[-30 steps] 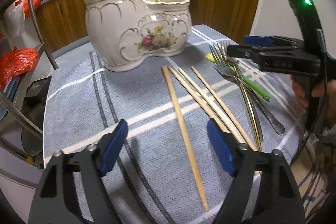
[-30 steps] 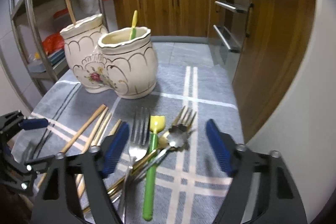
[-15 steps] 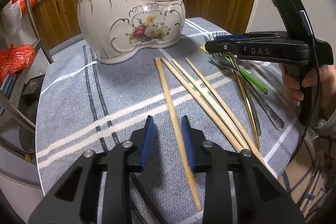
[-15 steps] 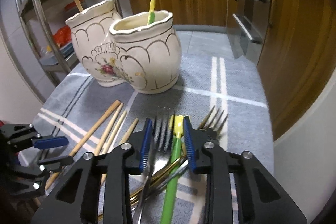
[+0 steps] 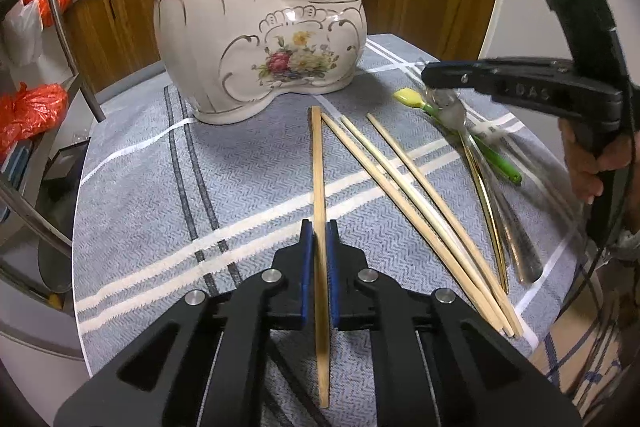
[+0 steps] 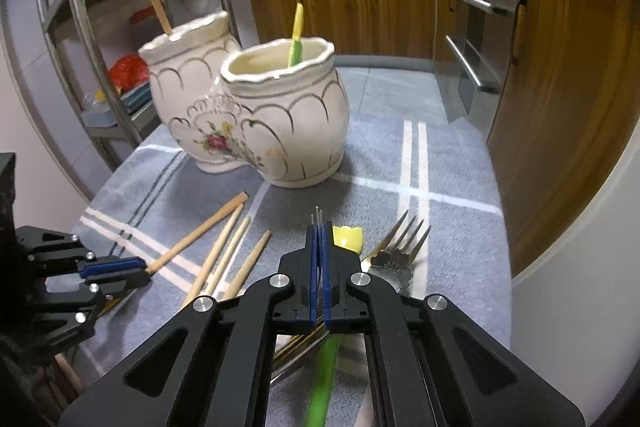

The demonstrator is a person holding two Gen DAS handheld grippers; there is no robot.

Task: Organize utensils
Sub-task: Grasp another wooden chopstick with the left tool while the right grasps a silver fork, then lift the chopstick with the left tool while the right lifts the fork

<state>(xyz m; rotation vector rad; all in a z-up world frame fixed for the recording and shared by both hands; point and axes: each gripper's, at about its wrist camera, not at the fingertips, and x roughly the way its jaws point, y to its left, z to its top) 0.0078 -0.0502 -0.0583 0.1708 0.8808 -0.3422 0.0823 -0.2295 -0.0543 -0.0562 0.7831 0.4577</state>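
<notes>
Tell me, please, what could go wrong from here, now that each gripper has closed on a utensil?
1. The left gripper pinches the chopstick well toward one end, so the long free end may swing or snag the cloth on the lift.
2. The right gripper grips the fork edge-on, only its tines showing; it may twist or slip.
3. Both must go into the ceramic holder, so the grippers could collide there.

Fork [image 6: 318, 215] handle hidden between right gripper [image 6: 319, 267] fingers; cutlery pile [image 5: 500, 211] motion-blurred; green handle [image 6: 322, 383] blurred, cut off by bottom edge.
</notes>
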